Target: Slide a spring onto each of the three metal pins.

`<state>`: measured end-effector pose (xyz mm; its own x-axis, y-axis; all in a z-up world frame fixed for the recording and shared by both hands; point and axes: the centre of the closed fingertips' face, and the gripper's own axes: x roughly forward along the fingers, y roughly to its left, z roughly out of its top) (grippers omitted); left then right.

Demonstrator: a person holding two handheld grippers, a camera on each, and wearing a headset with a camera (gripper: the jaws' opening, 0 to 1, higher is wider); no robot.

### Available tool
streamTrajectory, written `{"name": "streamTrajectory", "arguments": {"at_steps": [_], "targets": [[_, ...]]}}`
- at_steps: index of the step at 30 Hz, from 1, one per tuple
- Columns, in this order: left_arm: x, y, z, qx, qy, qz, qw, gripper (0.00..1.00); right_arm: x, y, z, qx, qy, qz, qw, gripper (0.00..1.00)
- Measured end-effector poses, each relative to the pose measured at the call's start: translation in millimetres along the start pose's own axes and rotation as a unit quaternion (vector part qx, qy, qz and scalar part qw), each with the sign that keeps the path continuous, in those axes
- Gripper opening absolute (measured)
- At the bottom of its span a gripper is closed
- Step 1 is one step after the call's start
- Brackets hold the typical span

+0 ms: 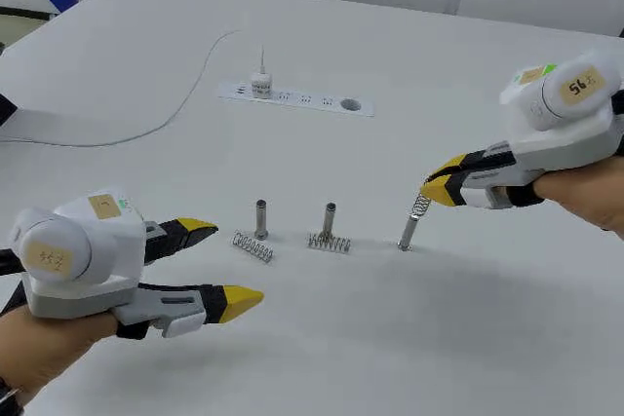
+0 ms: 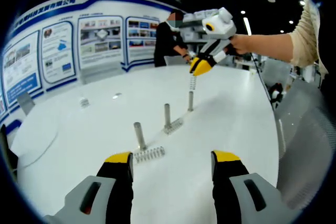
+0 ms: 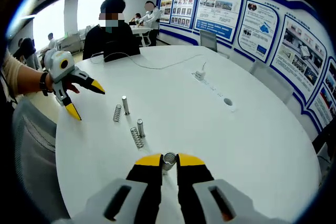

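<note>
The right claw (image 1: 435, 190) is clamped on a spring (image 1: 420, 207). The spring's lower end sits right at the top of the end pin (image 1: 407, 235), to the right of the middle pin (image 1: 330, 220). I'd keep the spring in line with that pin, lower it straight, and let go only once the coils are well over the shaft. A tilt could snag a coil on the pin's top or tip the pin.

The left claw (image 1: 229, 265) hangs apart and empty, left of the middle pin and nearer the person. One loose spring (image 1: 330, 243) lies on the table (image 1: 487, 338) at the middle pin's foot. Another spring (image 1: 253, 246) lies further left, by the left pin (image 1: 260, 218).

The right gripper's yellow sticker (image 1: 581, 86) seems to read 56. The wall posters (image 3: 255, 22) carry Chinese lettering I can't make out.
</note>
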<state>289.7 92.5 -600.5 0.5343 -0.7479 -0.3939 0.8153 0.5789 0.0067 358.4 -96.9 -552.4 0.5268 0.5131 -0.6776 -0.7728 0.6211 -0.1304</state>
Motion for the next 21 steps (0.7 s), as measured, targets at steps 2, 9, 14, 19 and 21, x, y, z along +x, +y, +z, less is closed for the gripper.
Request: {"name": "streamTrajectory", "arguments": {"at_steps": [2, 9, 14, 19, 21], "targets": [[-0.2, 0.4, -0.4, -0.001, 0.0, 0.001, 1.0, 0.61, 1.1, -0.1, -0.9, 0.0, 0.001, 0.0, 1.0, 0.11], [-1.0, 1.9, -1.6, -0.002, 0.0, 0.002, 1.0, 0.6, 5.9, 1.1, -3.7, 0.0, 0.008, 0.003, 1.0, 0.11], [-2.0, 2.6, -2.8, -0.003, 0.001, 0.004, 1.0, 0.6, 10.0, 1.4, -6.4, 0.001, 0.012, 0.006, 0.9999, 0.11], [-2.6, 2.7, -3.4, -0.005, 0.001, 0.005, 1.0, 0.6, 14.6, 0.6, -9.8, 0.004, 0.016, 0.006, 0.9998, 0.11], [-2.6, 2.6, -3.7, -0.005, 0.002, 0.005, 1.0, 0.6, 17.3, 1.2, -12.6, 0.003, 0.021, 0.007, 0.9998, 0.11]]}}
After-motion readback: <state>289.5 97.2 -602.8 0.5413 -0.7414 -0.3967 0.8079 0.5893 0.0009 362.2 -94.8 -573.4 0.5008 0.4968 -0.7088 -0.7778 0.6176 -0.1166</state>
